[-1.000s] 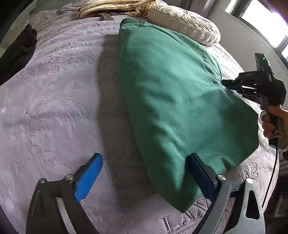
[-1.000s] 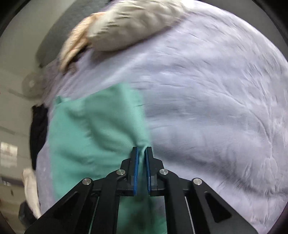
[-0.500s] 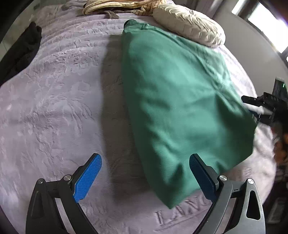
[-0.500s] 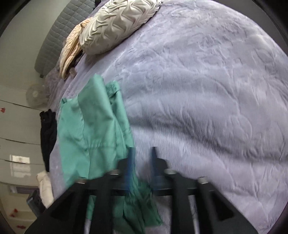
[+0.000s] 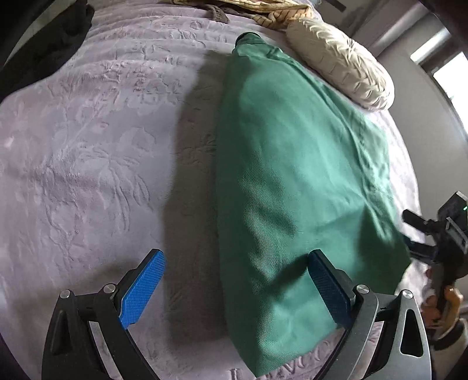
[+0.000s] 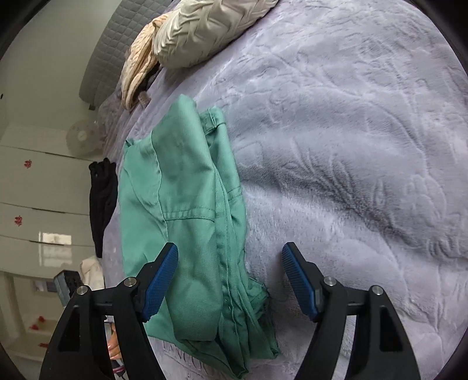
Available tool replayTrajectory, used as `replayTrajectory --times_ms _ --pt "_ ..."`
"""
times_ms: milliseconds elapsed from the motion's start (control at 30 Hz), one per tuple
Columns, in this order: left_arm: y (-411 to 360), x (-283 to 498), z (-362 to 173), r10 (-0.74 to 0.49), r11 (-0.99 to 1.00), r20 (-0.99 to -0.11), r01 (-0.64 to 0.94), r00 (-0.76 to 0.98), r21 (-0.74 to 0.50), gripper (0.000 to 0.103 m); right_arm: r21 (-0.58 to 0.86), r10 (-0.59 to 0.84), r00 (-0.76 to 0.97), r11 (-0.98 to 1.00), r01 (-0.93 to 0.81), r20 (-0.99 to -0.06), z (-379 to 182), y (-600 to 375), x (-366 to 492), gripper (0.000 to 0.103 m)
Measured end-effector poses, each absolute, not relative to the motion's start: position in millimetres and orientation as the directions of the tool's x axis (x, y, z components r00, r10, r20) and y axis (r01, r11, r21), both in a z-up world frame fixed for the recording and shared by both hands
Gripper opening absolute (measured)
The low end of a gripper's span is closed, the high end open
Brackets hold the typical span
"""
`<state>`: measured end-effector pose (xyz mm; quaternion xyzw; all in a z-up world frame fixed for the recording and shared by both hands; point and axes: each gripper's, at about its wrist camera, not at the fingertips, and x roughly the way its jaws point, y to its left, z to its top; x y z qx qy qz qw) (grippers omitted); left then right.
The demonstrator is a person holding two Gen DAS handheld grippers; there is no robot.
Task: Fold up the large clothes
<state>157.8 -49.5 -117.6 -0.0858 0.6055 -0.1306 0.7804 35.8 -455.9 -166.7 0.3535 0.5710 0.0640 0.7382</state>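
A large green garment (image 5: 292,181) lies folded lengthwise on the lilac bedspread (image 5: 87,163); it also shows in the right wrist view (image 6: 187,210). My left gripper (image 5: 234,289) is open and empty, hovering over the garment's near left edge. My right gripper (image 6: 231,280) is open and empty above the garment's near right corner, where seams and layers bunch. The right gripper also shows in the left wrist view (image 5: 438,233) at the garment's right edge.
A cream quilted pillow (image 5: 342,61) and a beige knit item (image 5: 280,14) lie at the bed's head. A black garment (image 5: 49,38) lies at the far left edge. White drawers (image 6: 38,181) and a fan (image 6: 82,137) stand beside the bed.
My right gripper opened and let go of the green garment, which dropped flat onto the bed. My left gripper stayed open and shifted slightly right over the garment's edge.
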Motion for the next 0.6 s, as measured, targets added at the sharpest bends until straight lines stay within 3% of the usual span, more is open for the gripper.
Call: replayTrajectory --times_ms 167,600 --pt "-67 161 -117 -0.264 0.961 -0.937 0.145 0.230 -0.235 0.098 0.590 0.508 0.310 0.749 0.302 -0.804 -172 -456 39 0.080" --pt "-88 167 -123 -0.257 0.959 -0.944 0.179 0.209 -0.221 0.098 0.615 0.542 0.296 0.733 0.290 -0.786 -178 -455 50 0.080"
